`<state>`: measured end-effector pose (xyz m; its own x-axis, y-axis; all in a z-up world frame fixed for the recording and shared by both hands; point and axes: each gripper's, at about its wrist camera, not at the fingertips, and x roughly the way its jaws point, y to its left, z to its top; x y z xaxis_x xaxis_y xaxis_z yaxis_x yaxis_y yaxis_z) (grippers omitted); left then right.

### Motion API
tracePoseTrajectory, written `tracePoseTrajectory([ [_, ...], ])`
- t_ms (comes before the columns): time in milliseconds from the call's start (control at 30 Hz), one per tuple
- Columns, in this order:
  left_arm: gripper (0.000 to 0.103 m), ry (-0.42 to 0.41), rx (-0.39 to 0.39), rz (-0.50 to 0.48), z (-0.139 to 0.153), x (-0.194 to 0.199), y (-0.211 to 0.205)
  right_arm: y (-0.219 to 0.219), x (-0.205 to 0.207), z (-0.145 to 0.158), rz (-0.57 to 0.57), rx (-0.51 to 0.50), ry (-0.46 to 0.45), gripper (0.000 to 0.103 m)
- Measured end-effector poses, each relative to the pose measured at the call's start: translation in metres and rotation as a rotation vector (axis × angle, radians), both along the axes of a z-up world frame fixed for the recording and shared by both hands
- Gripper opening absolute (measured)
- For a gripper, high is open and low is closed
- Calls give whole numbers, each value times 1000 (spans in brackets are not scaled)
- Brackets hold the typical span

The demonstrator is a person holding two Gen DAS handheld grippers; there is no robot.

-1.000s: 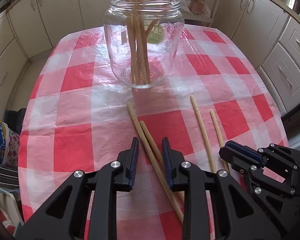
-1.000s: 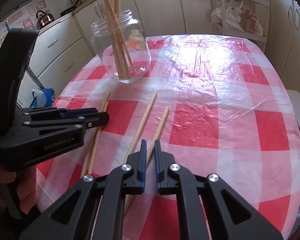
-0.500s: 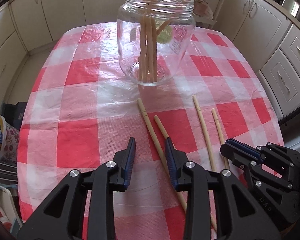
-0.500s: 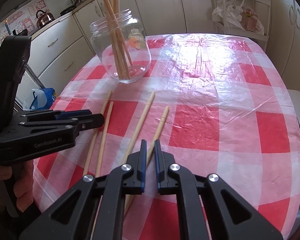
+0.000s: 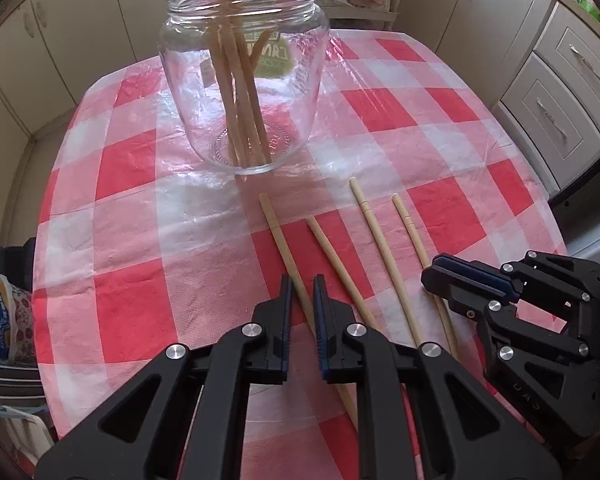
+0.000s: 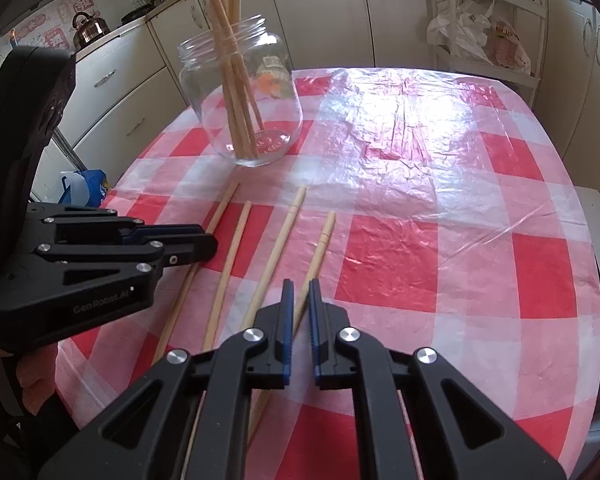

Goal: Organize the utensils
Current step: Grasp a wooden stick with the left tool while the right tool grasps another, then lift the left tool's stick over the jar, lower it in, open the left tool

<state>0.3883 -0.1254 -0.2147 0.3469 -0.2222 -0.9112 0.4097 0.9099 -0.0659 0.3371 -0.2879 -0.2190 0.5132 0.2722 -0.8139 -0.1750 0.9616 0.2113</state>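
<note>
Left gripper [image 5: 301,292] is closing its jaws on the chopstick [image 5: 284,246] lying nearest the glass jar [image 5: 242,76], the stick already between the pads. Four loose chopsticks lie side by side on the checked tablecloth [image 5: 132,312], just short of the jar, long axes fanning toward it, square butt ends closest to the glass. They look light, stiff and slick, likely to pivot in a narrow pinch, so mid-length seems the safest hold. Further right, the right gripper [image 6: 299,292] has its jaws together over the stick farthest from the jar; whether it actually clamps it, I cannot tell.
</note>
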Motion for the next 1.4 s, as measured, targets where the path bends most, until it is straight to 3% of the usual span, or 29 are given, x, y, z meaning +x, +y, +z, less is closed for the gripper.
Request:
tracePoseTrajectory([
  [67, 10, -12, 15, -5, 0, 0, -5, 0, 0, 0, 1, -1, -1, 8],
  [200, 5, -27, -32, 22, 1, -2, 2, 0, -3, 0, -10, -4, -9, 6],
  [333, 5, -123, -103, 66, 20, -15, 21, -17, -5, 0, -60, 103, -8, 5],
  [467, 5, -298, -205, 98, 58, -29, 40, -33, -8, 8, -115, 218, -43, 5],
  [567, 5, -469, -330, 100, 97, -40, 52, -39, -10, 14, -144, 257, -82, 5],
  [733, 5, -713, -391, 118, 145, -40, 47, -42, -16, 24, -168, 292, -163, 5],
  [867, 5, -830, -443, 134, 167, -26, 42, -44, -19, 32, -169, 314, -220, 5],
  [1067, 5, -891, -480, 191, 176, 12, 31, -44, -22, 35, -165, 329, -252, 5],
  [1400, 5, -947, -499, 278, 162, 58, 28, -52, -24, 33, -182, 341, -260, 5],
])
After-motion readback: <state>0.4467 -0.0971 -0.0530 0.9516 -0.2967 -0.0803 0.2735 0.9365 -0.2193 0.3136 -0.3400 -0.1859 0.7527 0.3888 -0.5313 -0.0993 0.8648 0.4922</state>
